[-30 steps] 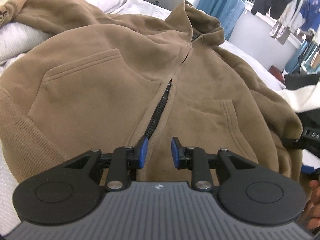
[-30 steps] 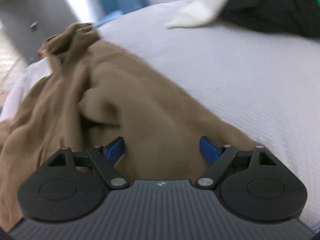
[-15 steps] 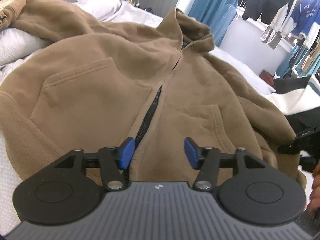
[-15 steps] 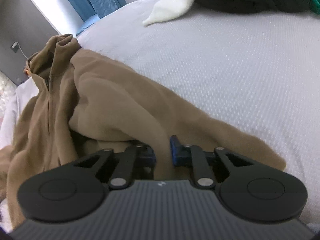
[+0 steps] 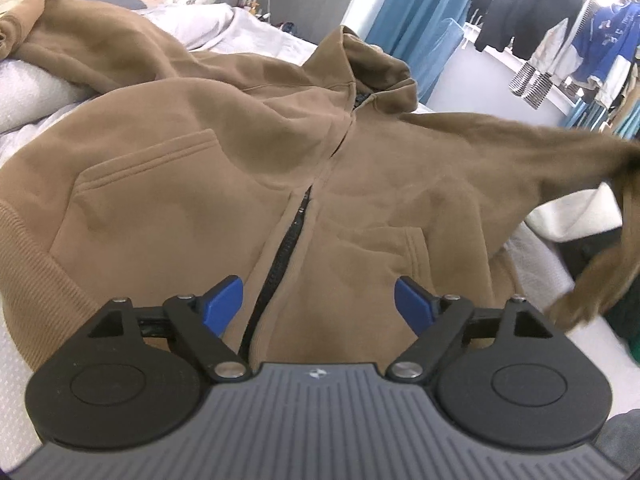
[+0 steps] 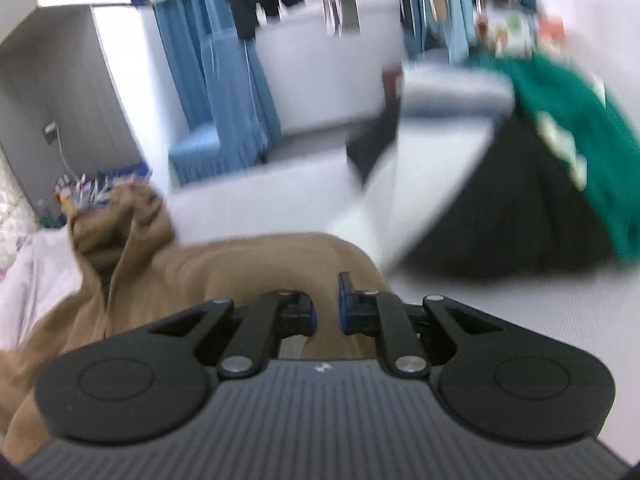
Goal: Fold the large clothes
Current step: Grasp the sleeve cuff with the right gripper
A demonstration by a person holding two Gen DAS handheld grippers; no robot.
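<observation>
Raised since earlier: right gripper (image 6: pixel 327 306), clenched on brown hoodie (image 5: pixel 224 184) sleeve (image 5: pixel 520 148); left gripper (image 5: pixel 318 300) opening, empty, near hem; thick, soft, floppy fleece—grip cuffs, hems.

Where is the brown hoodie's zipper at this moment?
In the left wrist view, the zipper runs down the middle of the brown hoodie spread on the bed, between its two front pockets, ending just ahead of the opening left claw.
</observation>
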